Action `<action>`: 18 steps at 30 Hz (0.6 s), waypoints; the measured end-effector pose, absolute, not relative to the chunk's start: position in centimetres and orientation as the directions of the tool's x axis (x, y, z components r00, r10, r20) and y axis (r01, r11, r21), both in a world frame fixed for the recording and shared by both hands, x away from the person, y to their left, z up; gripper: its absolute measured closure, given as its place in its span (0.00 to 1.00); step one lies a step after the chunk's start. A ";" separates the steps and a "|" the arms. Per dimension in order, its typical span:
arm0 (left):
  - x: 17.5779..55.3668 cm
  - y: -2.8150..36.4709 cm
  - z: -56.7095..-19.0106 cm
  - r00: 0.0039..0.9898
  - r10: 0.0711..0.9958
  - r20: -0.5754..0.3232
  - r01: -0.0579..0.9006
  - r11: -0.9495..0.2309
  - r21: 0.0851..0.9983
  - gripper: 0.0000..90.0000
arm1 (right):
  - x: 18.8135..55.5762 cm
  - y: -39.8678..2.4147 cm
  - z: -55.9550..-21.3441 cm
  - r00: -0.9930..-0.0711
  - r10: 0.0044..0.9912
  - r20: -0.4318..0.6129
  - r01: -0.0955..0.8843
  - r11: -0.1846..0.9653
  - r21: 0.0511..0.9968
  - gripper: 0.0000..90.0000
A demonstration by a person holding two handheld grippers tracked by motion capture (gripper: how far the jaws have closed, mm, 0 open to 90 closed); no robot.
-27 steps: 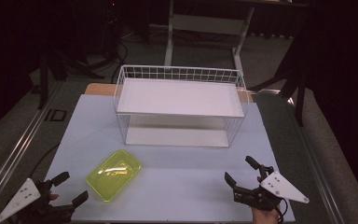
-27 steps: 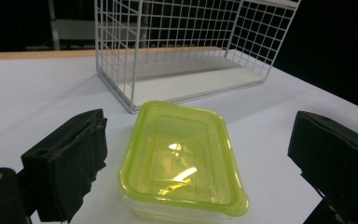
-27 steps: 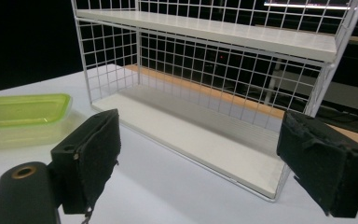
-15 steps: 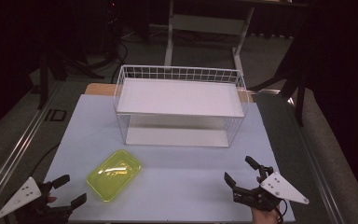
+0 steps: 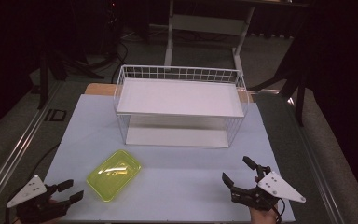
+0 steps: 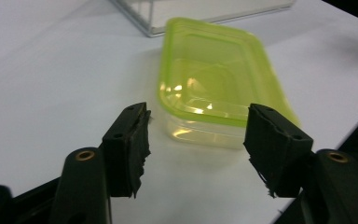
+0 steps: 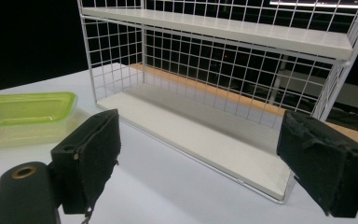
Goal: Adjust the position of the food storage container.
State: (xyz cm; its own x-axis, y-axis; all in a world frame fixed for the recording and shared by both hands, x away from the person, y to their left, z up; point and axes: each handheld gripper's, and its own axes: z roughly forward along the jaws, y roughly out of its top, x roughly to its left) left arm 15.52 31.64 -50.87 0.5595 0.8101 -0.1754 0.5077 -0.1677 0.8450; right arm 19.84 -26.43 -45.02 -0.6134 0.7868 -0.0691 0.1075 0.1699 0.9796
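Item: translucent yellow-green rectangular plastic container with a fitted lid (image 5: 114,174), lying flat and lid-up on the pale blue table cover (image 5: 177,182), near the front left of it, its long axis set at a slant to the table edge. In the left gripper view the container (image 6: 216,88) sits just ahead of the jaws, untouched; light glints on its lid. In the right gripper view it appears at the far left (image 7: 25,114), well apart from that gripper.

Left gripper (image 5: 72,192): at the table's front left corner, just beside the container's near end, pointing toward it. Jaws partly open, nothing between the pads, no contact with the container. In its own view the left gripper (image 6: 196,140) frames the container's near edge.

Right gripper (image 5: 240,171): at the front right, well apart from the container, low over the table cover. Jaws spread wide, holding nothing. In its own view the right gripper (image 7: 198,154) faces the shelf.

White wire-grid shelf unit with two white boards (image 5: 179,109): upright at the middle rear of the table cover, both boards bare, well apart from both grippers.
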 end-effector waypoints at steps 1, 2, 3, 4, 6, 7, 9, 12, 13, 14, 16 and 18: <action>15.9 31.6 -51.2 0.554 0.814 -0.174 0.523 -0.178 0.833 0.50 | 19.8 -26.4 -45.1 -0.614 0.786 -0.069 0.109 0.172 0.979 0.15; 15.9 31.6 -51.2 0.554 0.814 -0.174 0.523 -0.178 0.833 0.51 | 19.8 -26.4 -45.1 -0.614 0.786 -0.071 0.109 0.173 0.979 0.15; 16.0 31.6 -51.4 0.552 0.814 -0.178 0.530 -0.178 0.829 0.51 | 19.8 -26.4 -45.1 -0.614 0.786 -0.071 0.109 0.173 0.979 0.15; 16.4 31.6 -51.6 0.556 0.809 -0.189 0.560 -0.197 0.805 0.56 | 19.8 -26.4 -45.0 -0.614 0.786 -0.069 0.107 0.170 0.980 0.15; 16.5 31.5 -51.8 0.568 0.802 -0.186 0.566 -0.216 0.796 0.63 | 19.8 -26.5 -45.0 -0.613 0.787 -0.069 0.106 0.169 0.980 0.15; 16.6 31.4 -51.9 0.588 0.785 -0.195 0.580 -0.241 0.778 0.65 | 19.8 -26.5 -45.0 -0.613 0.787 -0.068 0.107 0.168 0.980 0.15; 16.8 31.0 -52.2 0.592 0.784 -0.187 0.608 -0.282 0.742 0.73 | 19.8 -26.5 -45.0 -0.613 0.788 -0.063 0.111 0.164 0.980 0.15; 17.2 30.3 -52.8 0.600 0.776 -0.195 0.638 -0.317 0.701 0.79 | 19.9 -26.5 -45.1 -0.614 0.787 -0.060 0.115 0.164 0.980 0.15; 17.2 30.1 -52.9 0.609 0.773 -0.177 0.628 -0.334 0.703 0.79 | 19.9 -26.5 -45.1 -0.614 0.787 -0.060 0.115 0.164 0.980 0.15; 17.4 29.7 -53.0 0.620 0.764 -0.179 0.635 -0.355 0.686 0.85 | 19.9 -26.5 -45.1 -0.616 0.785 -0.061 0.113 0.165 0.980 0.15; 17.5 29.5 -53.1 0.625 0.760 -0.178 0.633 -0.360 0.686 0.85 | 19.9 -26.5 -45.1 -0.616 0.786 -0.062 0.112 0.165 0.980 0.15; 17.9 29.1 -53.3 0.632 0.750 -0.196 0.645 -0.369 0.669 0.96 | 19.9 -26.5 -45.1 -0.617 0.785 -0.059 0.114 0.164 0.980 0.15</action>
